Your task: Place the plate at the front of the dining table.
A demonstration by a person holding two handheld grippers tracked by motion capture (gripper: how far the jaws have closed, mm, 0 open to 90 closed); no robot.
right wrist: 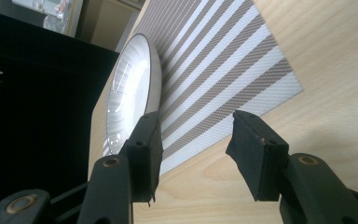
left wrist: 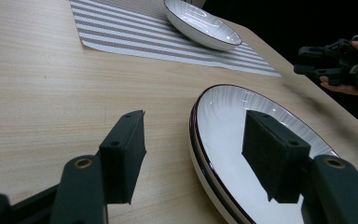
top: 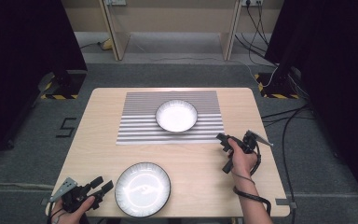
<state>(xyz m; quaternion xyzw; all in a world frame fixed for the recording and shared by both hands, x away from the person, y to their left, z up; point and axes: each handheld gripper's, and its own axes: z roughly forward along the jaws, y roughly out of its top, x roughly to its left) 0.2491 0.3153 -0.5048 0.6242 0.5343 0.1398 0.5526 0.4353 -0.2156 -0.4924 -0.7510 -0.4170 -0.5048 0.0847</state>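
left gripper (top: 103,187) sat at the near left corner of the table (top: 98,135), jaws wide open, holding nothing. plate (top: 142,189) lay just off its tips, to its right. in the left gripper view the jaws straddled the plate (left wrist: 242,140) rim: one jaw over bare wood, the other over the plate's inside. couldn't tell if either jaw touched the rim.

right gripper (top: 223,151) was held in a hand (top: 242,161) near the right edge, jaws also wide open, empty, tipped on its side. in the right gripper view its jaws pointed at the near corner of the striped mat (right wrist: 223,65), hovering over wood just short of it. bowl (right wrist: 130,88) sat on the mat ahead and to the left of those jaws, apart from them.

from above, bowl (top: 176,115) was at the middle of the mat (top: 135,126), well ahead of the left gripper and ahead-left of the right one. plate and bowl were well apart. right gripper also showed far off in the left gripper view (left wrist: 307,59), beyond the plate.
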